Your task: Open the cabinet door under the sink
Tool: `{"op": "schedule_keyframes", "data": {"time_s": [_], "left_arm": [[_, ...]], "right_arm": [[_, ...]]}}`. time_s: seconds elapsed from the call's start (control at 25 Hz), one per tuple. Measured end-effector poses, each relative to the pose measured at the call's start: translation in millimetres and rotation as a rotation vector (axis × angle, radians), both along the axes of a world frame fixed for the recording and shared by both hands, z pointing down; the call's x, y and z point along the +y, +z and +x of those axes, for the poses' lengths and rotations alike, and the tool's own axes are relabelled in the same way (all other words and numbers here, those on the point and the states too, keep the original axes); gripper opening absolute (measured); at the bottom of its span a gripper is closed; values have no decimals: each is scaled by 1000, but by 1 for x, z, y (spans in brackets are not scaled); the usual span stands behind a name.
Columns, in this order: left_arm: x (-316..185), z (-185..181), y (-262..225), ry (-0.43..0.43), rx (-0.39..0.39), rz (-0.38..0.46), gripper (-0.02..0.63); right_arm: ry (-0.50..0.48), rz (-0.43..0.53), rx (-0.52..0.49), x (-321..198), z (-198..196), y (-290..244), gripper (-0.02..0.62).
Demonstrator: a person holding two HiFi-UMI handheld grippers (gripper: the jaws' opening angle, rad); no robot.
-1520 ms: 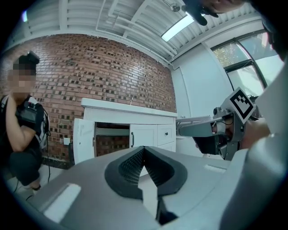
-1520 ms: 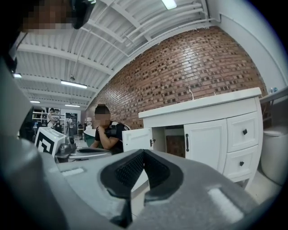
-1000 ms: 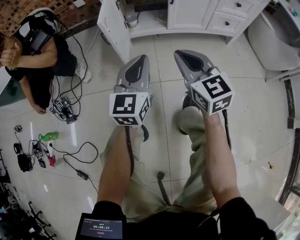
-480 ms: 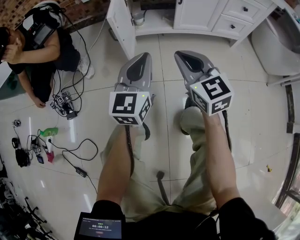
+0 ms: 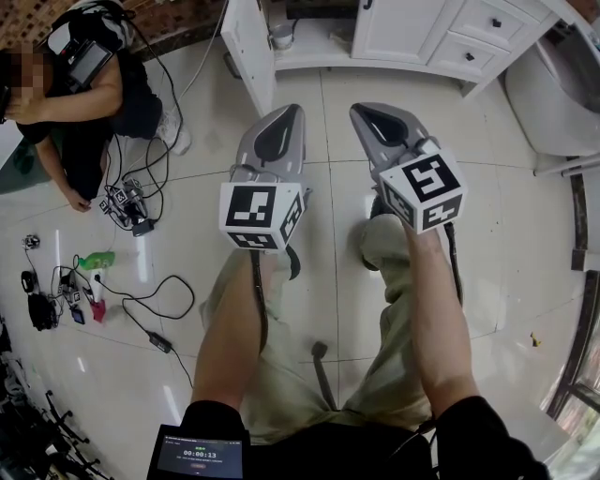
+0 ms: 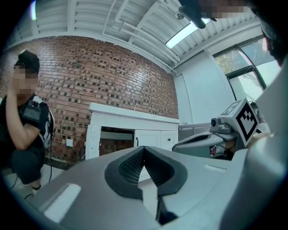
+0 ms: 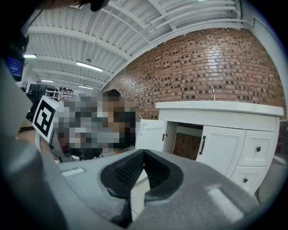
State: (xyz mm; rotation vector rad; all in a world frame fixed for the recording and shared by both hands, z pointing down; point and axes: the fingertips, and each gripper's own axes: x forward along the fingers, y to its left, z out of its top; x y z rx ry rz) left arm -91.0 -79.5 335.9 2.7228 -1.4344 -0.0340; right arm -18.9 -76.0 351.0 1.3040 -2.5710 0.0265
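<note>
Left gripper [image 5: 287,112] and right gripper [image 5: 362,111], smooth grey shells, ribbed pads [image 6: 130,165] pressed together, empty; the white rectangular cabinet door [image 5: 249,42] stands open far-left, well apart.

Bare floor [image 5: 323,131] lies open up to the cabinet [image 5: 403,28] front. Its swung-out door [image 5: 249,42] juts into the left side, and a crouching person [image 5: 89,112] and loose cables [image 5: 127,206] crowd the far left.

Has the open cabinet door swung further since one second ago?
No. The open door keeps the same angle to the cabinet; both only shifted together towards the right in the head view.
</note>
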Motion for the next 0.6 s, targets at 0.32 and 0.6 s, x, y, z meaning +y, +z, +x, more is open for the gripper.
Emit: {"op": "schedule_keyframes", "data": {"time_s": [0.32, 0.6], "left_arm": [[0, 0, 1, 4, -12, 0, 17], [1, 1, 3, 2, -17, -4, 17]], "right_arm": [[-3, 0, 6, 0, -3, 0, -8], [8, -1, 7, 0, 1, -1, -8]]}}
